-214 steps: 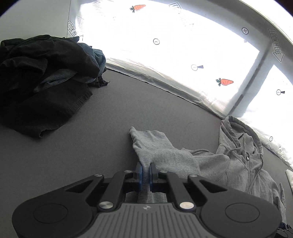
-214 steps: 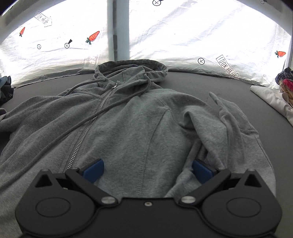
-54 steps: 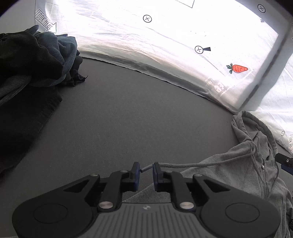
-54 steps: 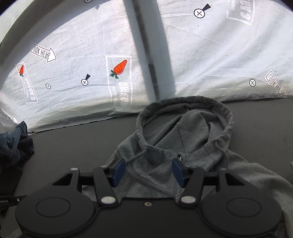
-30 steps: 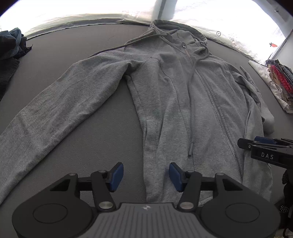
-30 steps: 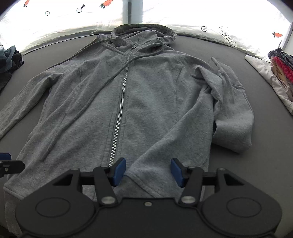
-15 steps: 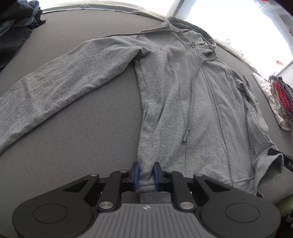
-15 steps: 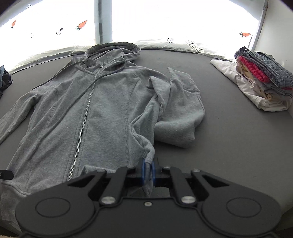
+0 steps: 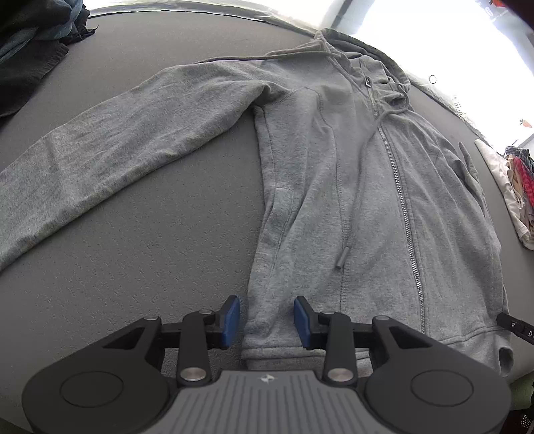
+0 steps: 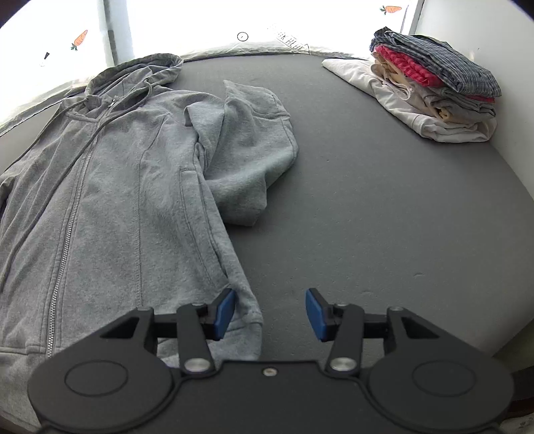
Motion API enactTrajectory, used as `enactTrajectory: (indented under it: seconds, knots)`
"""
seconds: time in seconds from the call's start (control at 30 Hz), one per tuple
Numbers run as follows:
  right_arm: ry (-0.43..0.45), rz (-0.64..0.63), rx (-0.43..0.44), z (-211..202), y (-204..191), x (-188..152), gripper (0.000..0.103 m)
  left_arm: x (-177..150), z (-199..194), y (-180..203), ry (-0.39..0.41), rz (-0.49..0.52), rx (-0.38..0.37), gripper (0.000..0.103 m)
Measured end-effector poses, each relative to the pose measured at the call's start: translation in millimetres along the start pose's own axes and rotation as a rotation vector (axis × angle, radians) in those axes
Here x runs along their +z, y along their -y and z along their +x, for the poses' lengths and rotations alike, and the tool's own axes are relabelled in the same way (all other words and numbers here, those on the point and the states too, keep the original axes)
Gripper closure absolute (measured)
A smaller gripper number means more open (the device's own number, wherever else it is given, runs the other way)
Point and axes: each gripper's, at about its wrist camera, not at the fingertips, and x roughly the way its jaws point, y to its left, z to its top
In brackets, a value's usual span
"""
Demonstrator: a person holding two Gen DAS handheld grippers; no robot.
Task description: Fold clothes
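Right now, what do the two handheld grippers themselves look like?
Both look alike: the left gripper and right gripper have matte black bodies with round discs at each side, silver pivot screws and blue finger pads. The left one adds a ribbed grey plate with a small logo. No hands or sleeves show.

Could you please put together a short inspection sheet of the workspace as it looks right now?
Surface: dark grey table, bare to the right of the garment.
Job's things: grey zip hoodie lying face up, zipped; one sleeve stretched out flat, other sleeve bunched beside the body.
Clutter: stack of folded clothes at the far right corner; dark clothes pile at the far left.
Grippers: left gripper open over the hem corner; right gripper open at the opposite hem corner.
Cables: nothing seen.
Surroundings: bright white sheet printed with carrots.
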Motion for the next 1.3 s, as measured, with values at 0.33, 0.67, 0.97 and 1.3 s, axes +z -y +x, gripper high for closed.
enactTrajectory:
  seconds: [0.33, 0.67, 0.97, 1.3]
  knots:
    - [0.103, -0.009, 0.220, 30.5, 51.1, 64.2, 0.044, -3.6, -20.8, 56.0, 0.159, -0.240, 0.192, 0.030]
    - [0.110, -0.131, 0.337, 69.3, 80.0, 110.4, 0.046, -8.4, 14.0, 153.6, 0.090, -0.196, 0.207, 0.026]
    - [0.082, -0.082, 0.351, 121.3, 78.1, 155.1, 0.045, 39.3, 60.0, 160.1, -0.024, -0.200, 0.266, 0.021]
    - [0.113, -0.167, 0.342, 154.3, 49.2, 169.2, 0.044, 65.0, 86.1, 158.3, -0.112, -0.134, 0.307, 0.000]
